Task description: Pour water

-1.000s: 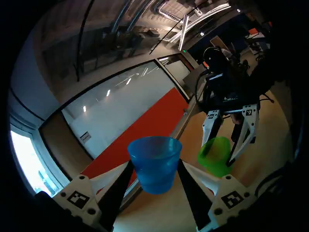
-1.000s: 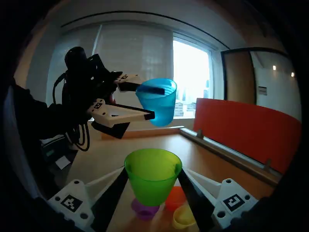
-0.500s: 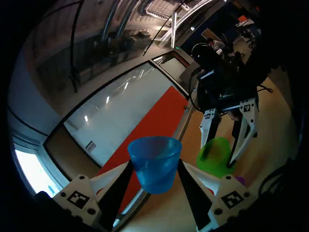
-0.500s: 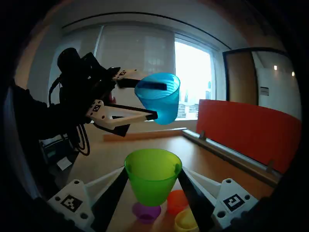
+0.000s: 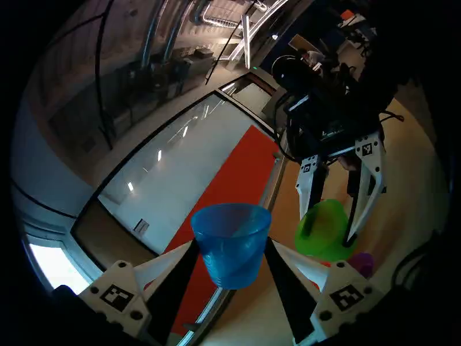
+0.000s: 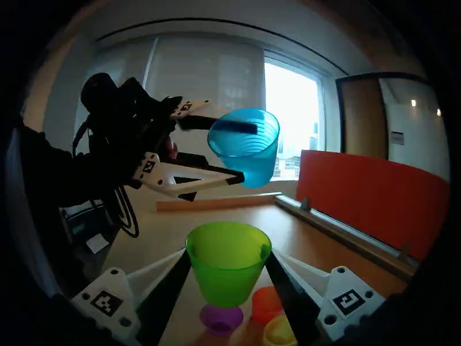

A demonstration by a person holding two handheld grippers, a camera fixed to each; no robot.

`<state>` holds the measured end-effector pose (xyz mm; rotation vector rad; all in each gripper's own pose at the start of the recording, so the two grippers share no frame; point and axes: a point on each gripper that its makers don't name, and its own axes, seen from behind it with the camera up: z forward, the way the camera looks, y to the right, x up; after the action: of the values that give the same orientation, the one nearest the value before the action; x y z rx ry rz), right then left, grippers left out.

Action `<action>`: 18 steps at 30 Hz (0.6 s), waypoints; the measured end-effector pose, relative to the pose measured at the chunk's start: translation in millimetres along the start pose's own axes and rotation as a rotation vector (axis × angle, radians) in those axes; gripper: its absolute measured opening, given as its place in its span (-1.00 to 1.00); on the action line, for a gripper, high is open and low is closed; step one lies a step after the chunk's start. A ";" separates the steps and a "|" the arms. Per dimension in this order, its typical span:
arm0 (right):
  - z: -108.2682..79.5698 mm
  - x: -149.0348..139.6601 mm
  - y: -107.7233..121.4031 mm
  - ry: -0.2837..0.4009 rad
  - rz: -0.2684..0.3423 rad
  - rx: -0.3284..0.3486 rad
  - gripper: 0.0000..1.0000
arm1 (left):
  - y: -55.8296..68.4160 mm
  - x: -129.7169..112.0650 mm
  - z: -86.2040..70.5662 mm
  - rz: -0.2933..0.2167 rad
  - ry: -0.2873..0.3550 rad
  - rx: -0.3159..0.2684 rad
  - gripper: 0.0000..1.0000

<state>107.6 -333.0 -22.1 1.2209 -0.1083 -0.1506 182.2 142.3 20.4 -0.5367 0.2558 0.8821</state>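
Note:
My left gripper [image 5: 230, 254] is shut on a translucent blue cup [image 5: 231, 245], held in the air. In the right gripper view that blue cup [image 6: 245, 145] is tipped over with its mouth facing the camera, above and slightly right of the green cup [image 6: 228, 262]. My right gripper [image 6: 228, 271] is shut on the green cup, upright above the wooden table [image 6: 173, 236]. In the left gripper view the green cup [image 5: 324, 230] sits between the right gripper's white fingers [image 5: 369, 184]. I cannot see any water.
Small purple [image 6: 221, 318], orange [image 6: 268, 304] and yellow [image 6: 280, 333] cups stand on the table below the green cup. A red partition [image 6: 369, 199] with a metal rail runs along the table's right side. A person's dark sleeve [image 6: 57, 173] holds the left gripper.
The blue cup has tilted further, its mouth turning toward the right gripper's camera, and has shifted right. The green cup has stayed still.

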 end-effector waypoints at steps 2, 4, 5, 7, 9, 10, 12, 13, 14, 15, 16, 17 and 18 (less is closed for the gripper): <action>0.4 0.3 -0.3 0.000 0.000 0.001 0.82 | -0.5 0.5 -0.1 0.012 0.001 0.002 0.61; 1.0 0.3 -0.5 -0.001 -0.002 0.000 0.82 | -0.8 1.4 -0.3 0.023 0.003 0.004 0.61; 1.3 0.2 -0.7 -0.002 -0.002 0.000 0.82 | -1.1 2.0 -0.3 0.029 0.004 0.005 0.61; 1.9 -0.1 -1.0 -0.002 -0.004 0.001 0.82 | -1.3 2.8 -0.7 0.038 0.005 0.007 0.61; 2.5 -0.3 -1.3 -0.002 -0.004 0.002 0.82 | -1.6 3.6 -1.2 0.047 0.006 0.008 0.61; 2.8 -0.3 -1.4 -0.002 -0.004 0.003 0.82 | -1.7 3.8 -1.4 0.053 0.006 0.009 0.61; 3.2 -0.3 -1.6 -0.002 -0.005 0.004 0.82 | -2.0 4.3 -1.8 0.065 0.006 0.011 0.61; 3.4 -0.3 -1.7 -0.002 -0.006 0.005 0.82 | -2.2 4.6 -1.9 0.071 0.006 0.011 0.61; 3.5 -0.2 -1.9 -0.002 -0.007 0.005 0.81 | -2.4 5.0 -2.0 0.077 0.006 0.012 0.61; 3.5 -0.2 -2.2 -0.002 -0.008 0.006 0.81 | -2.4 5.2 -2.1 0.083 0.005 0.012 0.61; 3.4 -0.2 -2.7 -0.003 -0.009 0.007 0.81 | -2.3 5.3 -2.2 0.088 0.005 0.012 0.61; 3.3 -0.2 -3.1 -0.004 -0.011 0.008 0.81 | -2.2 5.4 -2.2 0.094 0.004 0.012 0.61; 3.2 -0.2 -3.6 -0.004 -0.011 0.008 0.80 | -2.0 5.2 -2.1 0.099 0.004 0.012 0.61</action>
<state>106.7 -337.2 -24.4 1.2299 -0.1060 -0.1628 186.9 143.6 17.1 -0.5182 0.2926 0.9747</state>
